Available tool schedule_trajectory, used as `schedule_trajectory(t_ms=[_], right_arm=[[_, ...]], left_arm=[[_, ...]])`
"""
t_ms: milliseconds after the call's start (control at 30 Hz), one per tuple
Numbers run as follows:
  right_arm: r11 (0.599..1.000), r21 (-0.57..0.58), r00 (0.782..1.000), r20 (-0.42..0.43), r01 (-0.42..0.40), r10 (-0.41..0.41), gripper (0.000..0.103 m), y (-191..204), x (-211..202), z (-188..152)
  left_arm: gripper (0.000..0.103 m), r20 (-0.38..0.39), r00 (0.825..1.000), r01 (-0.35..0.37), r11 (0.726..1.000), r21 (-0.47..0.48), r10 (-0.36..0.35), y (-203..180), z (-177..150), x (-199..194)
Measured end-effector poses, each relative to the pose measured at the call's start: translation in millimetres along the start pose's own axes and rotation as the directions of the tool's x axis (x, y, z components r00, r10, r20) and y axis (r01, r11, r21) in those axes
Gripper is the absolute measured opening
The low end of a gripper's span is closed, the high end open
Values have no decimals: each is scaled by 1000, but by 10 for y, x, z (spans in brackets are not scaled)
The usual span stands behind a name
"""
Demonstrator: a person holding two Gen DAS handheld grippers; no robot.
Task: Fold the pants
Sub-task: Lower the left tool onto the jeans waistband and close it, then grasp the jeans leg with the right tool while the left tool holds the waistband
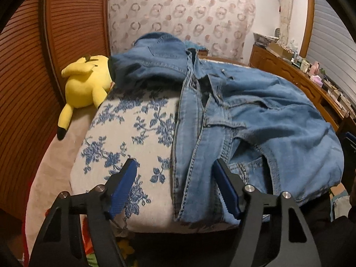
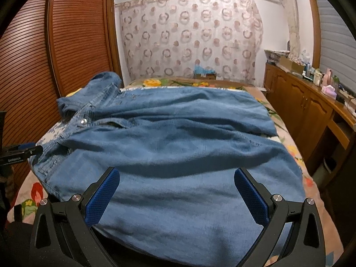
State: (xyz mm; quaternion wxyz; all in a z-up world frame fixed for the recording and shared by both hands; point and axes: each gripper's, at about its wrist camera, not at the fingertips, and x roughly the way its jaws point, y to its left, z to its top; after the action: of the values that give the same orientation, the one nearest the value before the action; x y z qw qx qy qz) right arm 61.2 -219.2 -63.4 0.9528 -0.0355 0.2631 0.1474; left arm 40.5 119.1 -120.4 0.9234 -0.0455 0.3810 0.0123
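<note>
Across the bed, jeans (image 2: 178, 133) far hems cut off, left tongs (image 1: 175, 166) and right tongs (image 2: 176, 175) agape, empty.

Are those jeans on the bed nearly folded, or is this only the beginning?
Early, it seems. Done: the jeans lie spread across the bed, waistband towards the left gripper. In hand: that gripper straddles the waistband edge, jaws open, nothing pinched. The right gripper hovers open over a leg. Left: every fold; one waist flap lies rumpled.
</note>
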Motion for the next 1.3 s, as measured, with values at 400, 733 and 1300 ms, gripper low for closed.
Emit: schedule_trajectory(t_ms=[400,733,1300], right_arm=[[1000,4,998,-68,3,-3,103,-102,-110,-27],[1000,7,998,-69,4,-3,103,-80,-135,7],[1000,14,996,-85,-22,23,103,-107,-62,75]], left_arm=[[47,-20,998,54,998,26,-53,-66,-104,34],[52,-59,996,71,997,24,-70,-54,-166,-23],[16,90,983,152,984,96,-160,-382,137,-387]])
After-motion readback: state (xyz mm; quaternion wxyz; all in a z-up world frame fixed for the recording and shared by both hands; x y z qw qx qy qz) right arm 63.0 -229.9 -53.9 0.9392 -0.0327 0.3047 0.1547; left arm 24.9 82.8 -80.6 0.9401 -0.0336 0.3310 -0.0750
